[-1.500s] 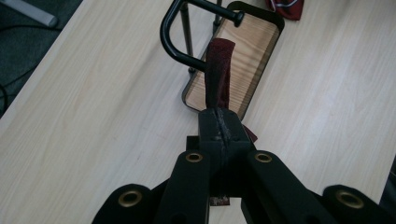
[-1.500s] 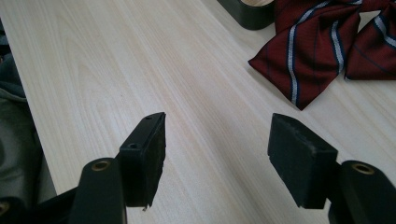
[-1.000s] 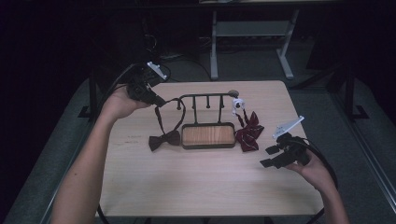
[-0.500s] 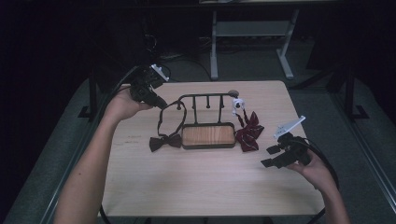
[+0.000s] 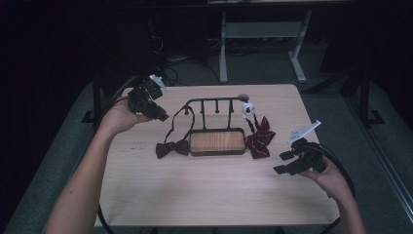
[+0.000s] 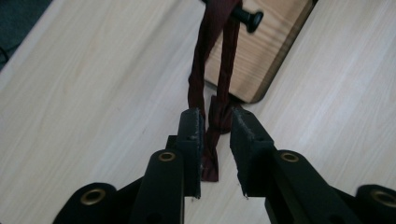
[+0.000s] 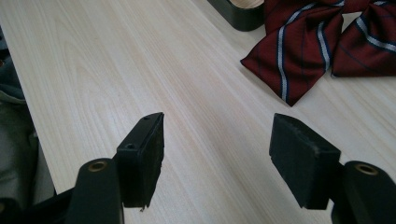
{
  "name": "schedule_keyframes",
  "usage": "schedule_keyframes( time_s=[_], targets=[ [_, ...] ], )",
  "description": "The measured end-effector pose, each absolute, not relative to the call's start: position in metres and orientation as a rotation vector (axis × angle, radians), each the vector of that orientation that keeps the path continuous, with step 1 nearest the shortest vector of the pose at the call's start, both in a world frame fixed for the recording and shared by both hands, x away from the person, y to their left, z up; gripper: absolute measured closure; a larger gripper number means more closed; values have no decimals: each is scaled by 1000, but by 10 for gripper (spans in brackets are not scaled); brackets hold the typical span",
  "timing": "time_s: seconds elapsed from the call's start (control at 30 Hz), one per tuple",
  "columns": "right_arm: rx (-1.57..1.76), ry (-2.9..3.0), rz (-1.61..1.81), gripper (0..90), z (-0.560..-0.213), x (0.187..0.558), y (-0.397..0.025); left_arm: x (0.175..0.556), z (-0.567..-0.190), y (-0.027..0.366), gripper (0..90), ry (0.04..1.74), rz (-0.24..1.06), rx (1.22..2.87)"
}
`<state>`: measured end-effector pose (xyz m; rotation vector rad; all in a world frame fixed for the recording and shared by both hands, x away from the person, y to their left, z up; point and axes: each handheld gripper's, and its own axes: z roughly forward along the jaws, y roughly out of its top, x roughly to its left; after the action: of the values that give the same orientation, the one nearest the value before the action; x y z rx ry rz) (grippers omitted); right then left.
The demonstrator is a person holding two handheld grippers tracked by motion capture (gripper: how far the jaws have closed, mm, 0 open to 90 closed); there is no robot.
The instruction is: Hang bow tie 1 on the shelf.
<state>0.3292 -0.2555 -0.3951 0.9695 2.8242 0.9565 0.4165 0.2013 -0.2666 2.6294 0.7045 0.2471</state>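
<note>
A black wire rack on a wooden base (image 5: pixel 216 141) stands mid-table. A dark bow tie (image 5: pixel 172 148) lies at its left, and its dark red strap (image 6: pixel 201 70) hangs over a peg (image 6: pixel 247 17) of the rack. My left gripper (image 5: pixel 160 117) is up and left of the rack. In the left gripper view its jaws (image 6: pixel 217 123) are a narrow gap apart, with the strap's loose end lying between them against one pad. A red striped bow tie (image 5: pixel 259 139) lies right of the rack. My right gripper (image 5: pixel 280 163) hovers open just right of it; that tie (image 7: pixel 317 44) is beyond its jaws (image 7: pixel 217 140).
A small white object (image 5: pixel 248 108) sits at the rack's right end. The light wooden table (image 5: pixel 195 195) has bare room in front of the rack. A metal frame (image 5: pixel 263 44) stands on the dark floor behind the table.
My left gripper has drawn back to the left, away from the rack. The strap, taut toward it a second ago, now hangs slack from the peg. The right gripper has barely moved.
</note>
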Motion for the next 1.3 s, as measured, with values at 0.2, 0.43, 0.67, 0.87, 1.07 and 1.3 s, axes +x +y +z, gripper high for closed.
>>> schedule_keyframes(
  time_s=[0.2,0.43,0.67,0.87,1.07,1.3],
  targets=[
    [972,2823,953,346,-395,329,-255,408,-273,207,713,687,242,2622],
    [985,2819,952,343,-394,328,-256,401,-286,217,694,702,231,2608],
    [986,2815,946,341,-394,328,-256,395,-292,224,676,698,223,2595],
    [982,2814,947,339,-394,328,-258,389,-298,228,627,702,227,2587],
    [988,2812,945,339,-393,327,-258,382,-307,230,595,696,224,2596],
    [991,2815,942,339,-394,327,-258,374,-313,234,582,686,213,2593]
  ],
)
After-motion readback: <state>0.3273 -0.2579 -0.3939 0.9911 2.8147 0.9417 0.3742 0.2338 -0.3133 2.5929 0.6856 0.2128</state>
